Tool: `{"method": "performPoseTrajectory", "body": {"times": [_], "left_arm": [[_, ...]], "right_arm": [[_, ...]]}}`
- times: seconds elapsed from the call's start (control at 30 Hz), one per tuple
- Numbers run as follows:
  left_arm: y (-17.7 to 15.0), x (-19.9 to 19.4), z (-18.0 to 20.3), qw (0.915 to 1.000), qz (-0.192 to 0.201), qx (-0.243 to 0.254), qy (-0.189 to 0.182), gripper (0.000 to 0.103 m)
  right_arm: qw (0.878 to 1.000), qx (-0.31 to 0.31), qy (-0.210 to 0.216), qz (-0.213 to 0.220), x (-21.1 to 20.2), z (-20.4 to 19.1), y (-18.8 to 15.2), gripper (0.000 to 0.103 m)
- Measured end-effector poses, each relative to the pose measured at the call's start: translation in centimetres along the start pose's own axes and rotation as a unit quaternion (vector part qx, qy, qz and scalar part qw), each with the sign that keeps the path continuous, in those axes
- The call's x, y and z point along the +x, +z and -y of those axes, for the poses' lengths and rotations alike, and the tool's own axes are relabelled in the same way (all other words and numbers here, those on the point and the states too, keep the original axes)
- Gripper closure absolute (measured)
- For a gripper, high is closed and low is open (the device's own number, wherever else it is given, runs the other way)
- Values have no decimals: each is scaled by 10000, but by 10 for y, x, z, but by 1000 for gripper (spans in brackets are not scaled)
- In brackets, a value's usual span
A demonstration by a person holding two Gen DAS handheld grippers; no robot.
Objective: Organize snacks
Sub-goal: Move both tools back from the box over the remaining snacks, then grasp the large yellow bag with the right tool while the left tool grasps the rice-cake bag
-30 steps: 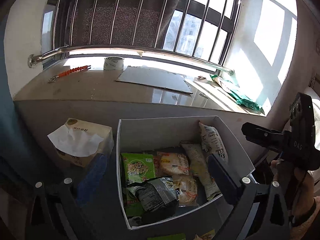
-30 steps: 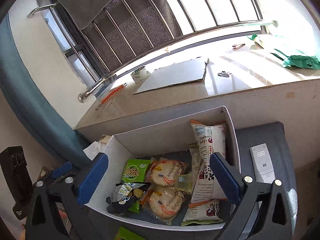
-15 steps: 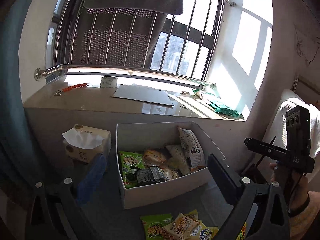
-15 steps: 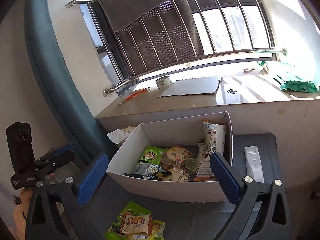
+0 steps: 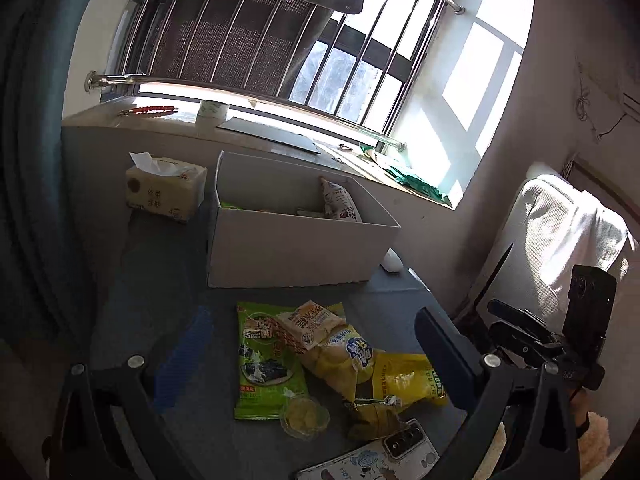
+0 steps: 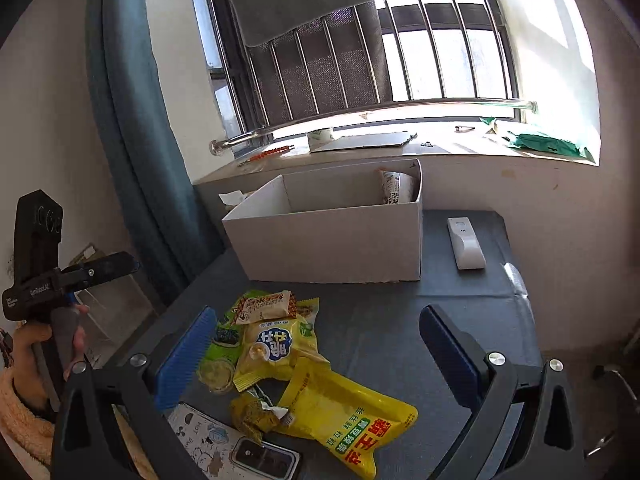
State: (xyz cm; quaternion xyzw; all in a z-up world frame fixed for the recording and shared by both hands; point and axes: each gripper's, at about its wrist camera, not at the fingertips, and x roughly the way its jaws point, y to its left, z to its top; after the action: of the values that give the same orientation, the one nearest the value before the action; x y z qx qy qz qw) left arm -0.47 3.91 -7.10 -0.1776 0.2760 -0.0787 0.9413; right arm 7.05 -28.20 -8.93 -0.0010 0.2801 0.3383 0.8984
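Lying on the grey table in front of the white box, a heap of loose snacks sits between both pairs of spread fingers. From left: the left gripper hovers above the heap with jaws wide apart, holding nothing. The green seaweed packet lies flat, long axis running toward the box. One small orange-printed packet rests on its far end, crosswise. One yellow packet with a blue logo overlaps it nearer the camera; a clear round cup and a crumpled olive wrapper sit beside it. The large yellow bag points diagonally toward the near right corner. The right gripper is likewise parted and empty. A phone lies at the near edge. Right of the heap the tabletop is bare up to a white remote. In the box, one tall packet stands upright against the right wall.
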Motion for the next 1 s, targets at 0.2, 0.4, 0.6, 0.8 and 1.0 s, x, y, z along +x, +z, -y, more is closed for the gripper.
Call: {"method": "performPoseTrajectory", "body": {"times": [0.2, 0.4, 0.6, 0.8, 1.0], "left_arm": [[-14, -1, 4, 9999, -86, 37, 88, 0], [-14, 0, 14, 9994, -112, 294, 126, 0], [-17, 9, 10, 9989, -329, 292, 181, 0], [-23, 13, 4, 9984, -463, 262, 195, 0], [-27, 12, -1, 9979, -536, 256, 246, 0]], "right_arm": [[9989, -44, -199, -411, -10, 6, -41, 0], [9987, -41, -278, -436, -8, 10, -45, 0], [9922, -890, -339, -809, 15, 7, -44, 0], [9641, -2204, -142, -1475, 50, -6, -44, 0], [9258, -3156, -174, -2072, 84, -6, -58, 0]]}}
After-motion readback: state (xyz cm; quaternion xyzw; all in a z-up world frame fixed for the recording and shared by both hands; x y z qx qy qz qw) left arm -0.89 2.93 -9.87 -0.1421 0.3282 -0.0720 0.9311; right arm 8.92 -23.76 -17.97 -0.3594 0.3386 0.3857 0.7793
